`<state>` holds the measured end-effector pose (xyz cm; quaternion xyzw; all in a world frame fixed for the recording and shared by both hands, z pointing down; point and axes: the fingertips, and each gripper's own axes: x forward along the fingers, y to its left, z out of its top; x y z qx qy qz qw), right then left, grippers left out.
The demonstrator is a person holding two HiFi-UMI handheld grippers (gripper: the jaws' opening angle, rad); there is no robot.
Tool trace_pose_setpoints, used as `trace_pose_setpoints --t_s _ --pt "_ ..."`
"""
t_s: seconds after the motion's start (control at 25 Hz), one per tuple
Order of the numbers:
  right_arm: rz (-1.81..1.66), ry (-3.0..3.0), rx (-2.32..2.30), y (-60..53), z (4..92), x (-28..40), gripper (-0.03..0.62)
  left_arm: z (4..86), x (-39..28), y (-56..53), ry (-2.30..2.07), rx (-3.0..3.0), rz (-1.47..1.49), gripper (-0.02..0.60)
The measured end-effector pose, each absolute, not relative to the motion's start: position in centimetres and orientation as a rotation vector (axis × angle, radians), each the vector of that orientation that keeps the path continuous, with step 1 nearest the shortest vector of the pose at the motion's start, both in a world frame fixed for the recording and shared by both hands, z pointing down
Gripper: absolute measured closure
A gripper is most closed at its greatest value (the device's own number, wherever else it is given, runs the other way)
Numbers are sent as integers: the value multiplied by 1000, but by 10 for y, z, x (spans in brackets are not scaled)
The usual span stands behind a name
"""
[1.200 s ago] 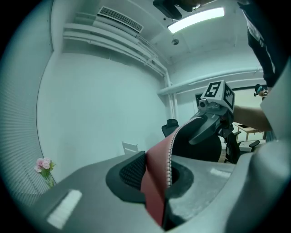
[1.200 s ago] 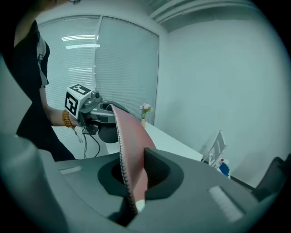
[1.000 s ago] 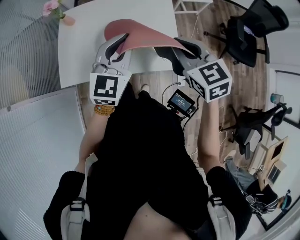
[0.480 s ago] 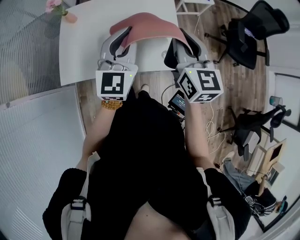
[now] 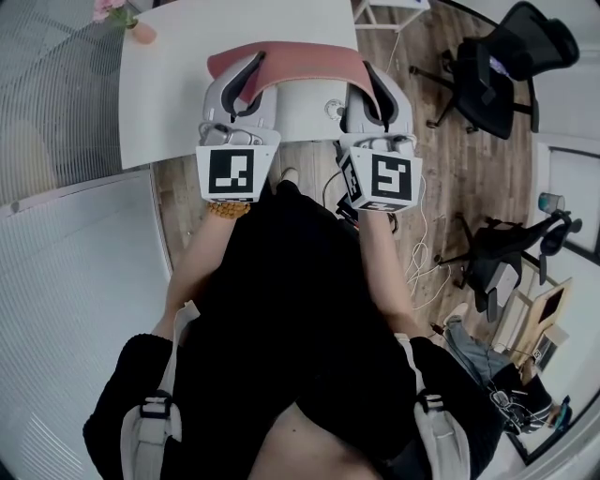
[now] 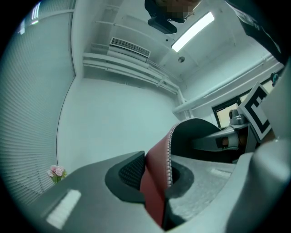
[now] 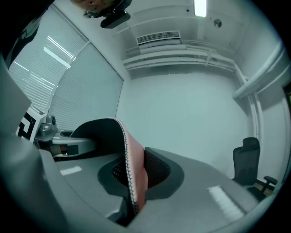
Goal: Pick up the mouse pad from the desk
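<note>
Two grippers level & side by side, pointed away from body over near part of desk (image 5: pixel 169 94), forearms stretched fwd, roughly parallel, bead bracelet (image 5: pixel 228 210) on L wrist. Left gripper (image 5: pixel 251 70) pinching L end of mouse pad (image 5: pixel 291 60), right gripper (image 5: pixel 373 77) pinching R end; both sets of jaws pressed together on it, stitched edge & red face clamped between textured fingertips (image 6: pixel 132 172). Mouse pad up off desk, bowed into an arch from one grip to the other, red side out, dark underside seen in both gripper views

Black-&-white square marker on each visible face of left cube (image 5: pixel 232 172) & right cube (image 5: pixel 382 178); blocky patterns, not letters

Desk top white, matte, w/ pink flowers (image 5: pixel 114 13) in small vase at far L corner. Wood-plank floor (image 5: pixel 469 159) to R, black office chair (image 5: pixel 502 56) on it, 2nd dark chair (image 5: pixel 506 253) nearer, loose cables (image 5: pixel 427 262) beside R forearm. Pale ribbed partition (image 5: pixel 56 112) to L. Seen from gripper views: white walls, ceiling strip light (image 6: pixel 193 31), long air vent (image 6: pixel 129 47), slatted blinds (image 7: pixel 59 54)
</note>
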<state>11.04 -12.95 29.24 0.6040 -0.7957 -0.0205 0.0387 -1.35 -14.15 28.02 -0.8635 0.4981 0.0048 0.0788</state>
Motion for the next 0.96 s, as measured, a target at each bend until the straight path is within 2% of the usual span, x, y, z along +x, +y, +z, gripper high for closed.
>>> trace_pose_setpoints --t_s 0.96 --pt "-215 -2365 1666 -131 311 113 546 297 -10 -143 1366 -2567 -90 541"
